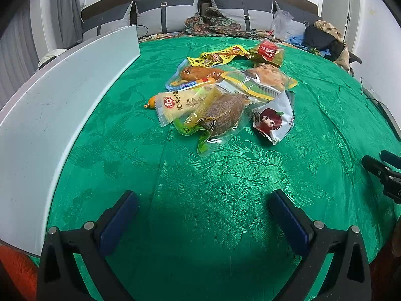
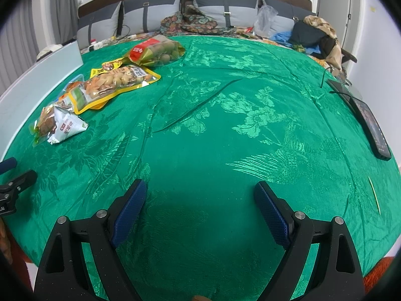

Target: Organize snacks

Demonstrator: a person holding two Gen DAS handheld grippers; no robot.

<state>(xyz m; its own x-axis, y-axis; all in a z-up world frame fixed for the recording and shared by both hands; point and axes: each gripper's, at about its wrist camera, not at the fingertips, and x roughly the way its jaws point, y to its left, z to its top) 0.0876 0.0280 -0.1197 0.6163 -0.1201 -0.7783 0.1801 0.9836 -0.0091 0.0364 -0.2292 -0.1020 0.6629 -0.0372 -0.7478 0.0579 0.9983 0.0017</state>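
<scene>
Roughly lengthwise away, snack pile (image 1: 225,92), tools (image 1: 203,215) agape

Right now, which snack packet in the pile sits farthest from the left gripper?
The red-labelled bag of round green-brown snacks, at the pile's far end beyond the yellow packets; the left gripper hangs open.

You work over a green tablecloth (image 1: 213,175) of woven cloth, its floral damask pattern catching a satin sheen. Your snack packets (image 1: 225,95) are glossy plastic film, several clear, with one white foil-like pouch (image 1: 273,120) crinkled and shiny. The white board (image 1: 62,95) beside them looks smooth, matt and lightly scuffed. Your left gripper (image 1: 204,215) is matt black plastic with textured blue pads (image 1: 288,223) and bright metal pins.
</scene>
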